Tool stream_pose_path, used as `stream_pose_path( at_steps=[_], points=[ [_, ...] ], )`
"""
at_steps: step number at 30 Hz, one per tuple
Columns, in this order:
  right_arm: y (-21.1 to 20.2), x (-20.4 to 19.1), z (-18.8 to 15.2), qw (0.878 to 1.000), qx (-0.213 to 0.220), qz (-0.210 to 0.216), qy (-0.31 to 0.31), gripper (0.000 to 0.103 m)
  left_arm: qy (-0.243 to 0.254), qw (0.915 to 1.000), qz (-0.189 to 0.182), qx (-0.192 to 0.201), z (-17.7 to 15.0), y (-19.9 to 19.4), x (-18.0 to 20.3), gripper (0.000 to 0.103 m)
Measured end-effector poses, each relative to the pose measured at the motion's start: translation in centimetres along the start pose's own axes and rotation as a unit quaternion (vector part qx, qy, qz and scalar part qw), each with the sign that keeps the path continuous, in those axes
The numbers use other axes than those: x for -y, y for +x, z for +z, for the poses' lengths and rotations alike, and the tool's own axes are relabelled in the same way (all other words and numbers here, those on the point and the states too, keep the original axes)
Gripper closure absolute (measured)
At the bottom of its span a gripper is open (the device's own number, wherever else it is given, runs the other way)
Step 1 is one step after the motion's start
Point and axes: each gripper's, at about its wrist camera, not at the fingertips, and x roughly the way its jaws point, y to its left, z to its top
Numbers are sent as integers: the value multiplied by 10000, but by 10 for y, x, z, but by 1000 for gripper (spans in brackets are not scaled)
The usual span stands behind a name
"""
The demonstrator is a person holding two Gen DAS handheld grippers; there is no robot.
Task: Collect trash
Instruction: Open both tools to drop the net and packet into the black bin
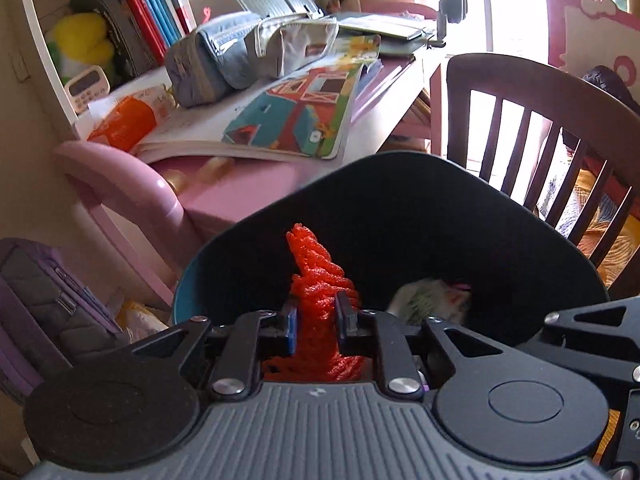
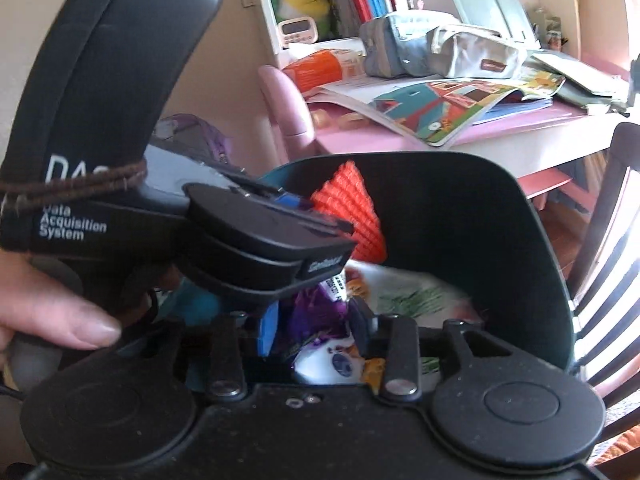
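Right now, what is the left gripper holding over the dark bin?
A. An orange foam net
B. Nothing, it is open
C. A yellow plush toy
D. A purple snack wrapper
A: the left gripper is shut on the orange foam net, held just above the dark bin.

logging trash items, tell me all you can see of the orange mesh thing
The orange mesh looks like soft foam or plastic netting, ribbed and bright orange-red, bunched into a crumpled strip that tapers to a point. The left gripper has its jaws shut on it near the middle, holding it over the open dark bin, teal outside. In the right wrist view it fans out above the wrappers inside.
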Motion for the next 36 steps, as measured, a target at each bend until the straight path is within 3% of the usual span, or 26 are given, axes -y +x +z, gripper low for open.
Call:
stream_pose_path(
  at_steps=[4, 6, 8, 16, 20, 26, 29, 36],
  points=[
    [-3, 2, -3, 9999, 10, -49, 88, 62, -168, 9997, -133, -78, -1, 3, -4, 68],
    [-6, 1, -4, 9999, 21, -120, 67, 53, -238, 9995, -190, -20, -3, -1, -5, 49],
    [-11, -2, -5, 9998, 84, -156, 32, 53, -314, 9992, -222, 65, -5, -7, -7, 42],
    [-39, -19, -4, 9995, 209, -202, -90, 49, -473, 9983, -234, 255, -15, -47, -15, 42],
    [-57, -33, -5, 9991, 289, -242, -209, 48, -502, 9977, -247, 386, -24, -73, -20, 32],
    [-81, -62, -7, 9978, 374, -282, -464, 47, -620, 9959, -258, 609, -41, -114, -33, 30],
    [-92, -79, -8, 9967, 439, -281, -618, 46, -679, 9946, -211, 750, -52, -136, -42, 21],
    [-103, -122, -14, 9940, 486, -106, -969, 44, -876, 9920, -150, 897, -89, -179, -69, 21]
  ],
)
